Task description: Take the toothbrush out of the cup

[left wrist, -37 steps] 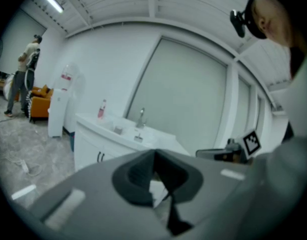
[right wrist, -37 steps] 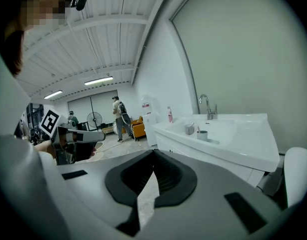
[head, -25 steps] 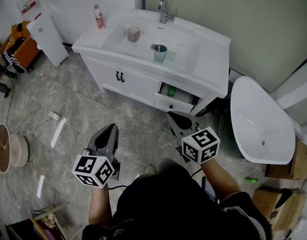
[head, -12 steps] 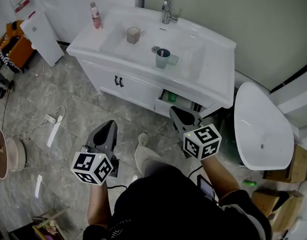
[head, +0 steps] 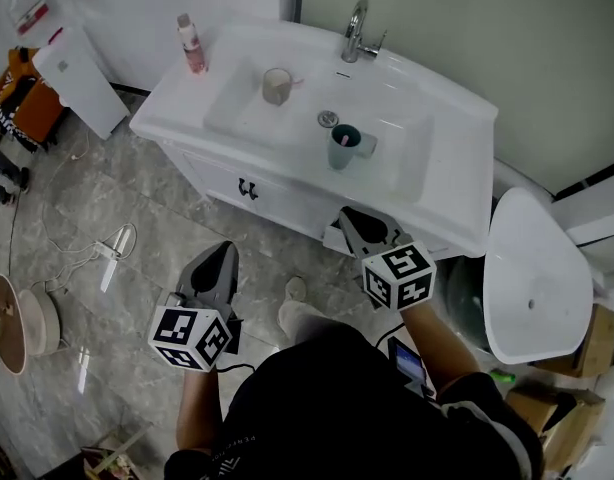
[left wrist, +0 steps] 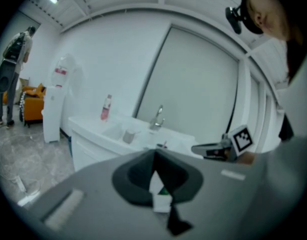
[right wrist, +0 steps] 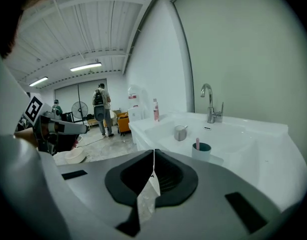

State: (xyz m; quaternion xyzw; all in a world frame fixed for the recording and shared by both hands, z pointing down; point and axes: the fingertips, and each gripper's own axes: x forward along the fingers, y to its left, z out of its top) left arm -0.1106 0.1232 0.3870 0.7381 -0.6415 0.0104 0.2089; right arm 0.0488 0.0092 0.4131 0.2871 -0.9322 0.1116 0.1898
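The toothbrush [right wrist: 197, 143] has a thin pink handle and it stands up in a small round cup [head: 343, 149] that is blue-green. The cup sits inside the big white sink [head: 427, 183], near the round metal drain [head: 328, 118]. The sink is smooth and shiny, with a wide flat rim and a deep square bowl. A curved silver tap [head: 357, 30] stands at the back of it. A pale mug [head: 276, 86] sits in the bowl too, well apart from the cup, and a thin pink bottle [head: 190, 44] stands on the far corner of the rim. Under the sink is a white cabinet [head: 287, 203] with little dark handles. The floor [head: 107, 198] is grey stone with a soft shine. The left gripper [head: 225, 250] is grey and pointed like a beak, and its two jaws are pressed flat together. The right gripper [head: 345, 214] looks the same, and its jaws are closed tight on each other as well. Both are held in front of the cabinet, well apart from the cup, and each has a black and white cube at its back
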